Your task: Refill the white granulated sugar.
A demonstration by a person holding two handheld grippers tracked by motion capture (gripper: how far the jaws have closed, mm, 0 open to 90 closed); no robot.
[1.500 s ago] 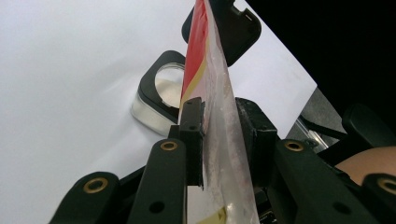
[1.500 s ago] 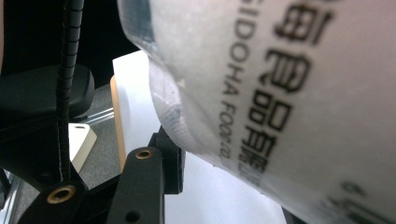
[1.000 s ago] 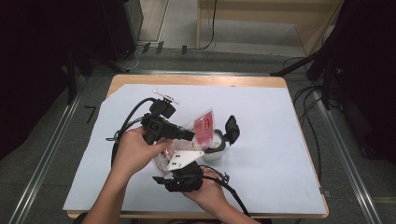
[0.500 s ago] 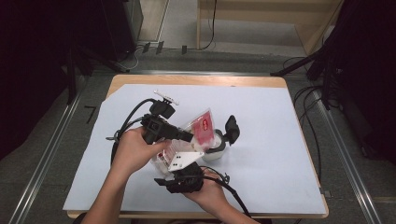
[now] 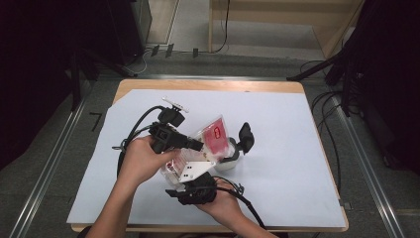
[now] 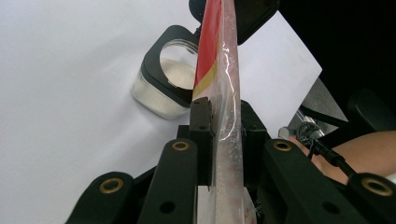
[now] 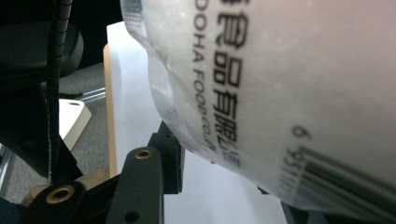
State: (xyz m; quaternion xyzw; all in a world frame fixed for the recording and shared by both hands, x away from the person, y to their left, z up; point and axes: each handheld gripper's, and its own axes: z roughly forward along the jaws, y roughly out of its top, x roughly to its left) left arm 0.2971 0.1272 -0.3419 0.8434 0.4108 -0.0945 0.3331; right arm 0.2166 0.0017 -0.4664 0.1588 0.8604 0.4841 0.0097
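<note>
A pale sheet (image 5: 277, 148) covers the wooden table. From above, the left gripper (image 5: 198, 145) and right gripper (image 5: 210, 163) hold a red-and-clear bag (image 5: 210, 139) over an open jar (image 5: 229, 157). In the left gripper view, jaws that have just been closing pinch the bag's edge (image 6: 224, 93), jar (image 6: 166, 84) beyond. In the right gripper view, the bag (image 7: 289, 84) lies between its jaws, clamped.

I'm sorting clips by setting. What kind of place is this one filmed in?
Probably a lab or recording workroom, not a kitchen: a wooden table covered by a white sheet, cables trailing over grey floor, and dark equipment stands around it.
</note>
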